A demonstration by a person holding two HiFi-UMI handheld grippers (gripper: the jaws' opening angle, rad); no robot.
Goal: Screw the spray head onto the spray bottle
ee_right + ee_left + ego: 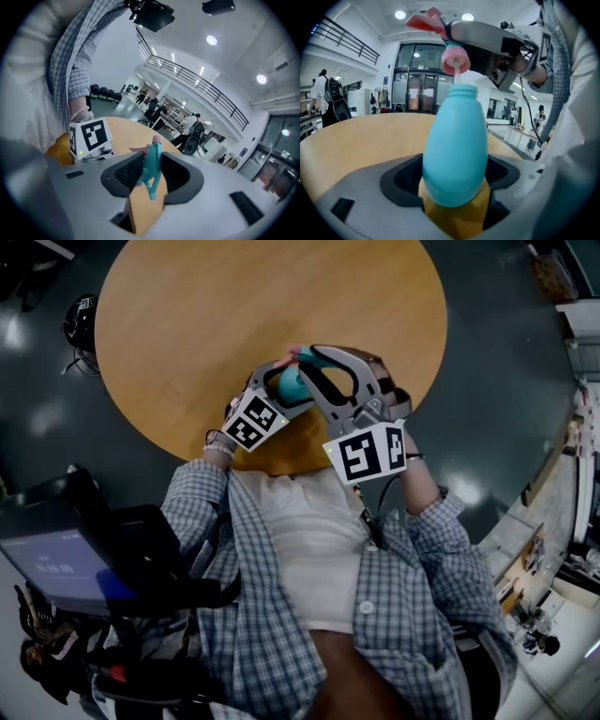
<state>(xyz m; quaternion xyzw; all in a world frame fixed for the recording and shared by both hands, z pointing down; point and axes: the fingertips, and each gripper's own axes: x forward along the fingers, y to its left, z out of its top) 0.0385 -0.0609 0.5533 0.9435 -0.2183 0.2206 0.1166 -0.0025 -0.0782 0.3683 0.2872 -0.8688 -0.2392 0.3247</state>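
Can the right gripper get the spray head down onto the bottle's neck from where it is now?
Probably yes. The left gripper holds the bottle upright with its neck open. The right gripper holds the spray head just above it, and the tube appears to dip into the mouth. Nothing stands between them.

I see a blue-and-white checked shirt (412, 615) hanging open over a white T-shirt (309, 549). A pale beaded bracelet (79, 114) circles the left wrist. The left gripper (295, 381) and right gripper (307, 354) are both grey moulded shells with black ribbed pads (127, 173) lining the jaws. Each carries a white cube (367, 453) printed with black square markers. A dark cable (367, 512) trails from the right one.
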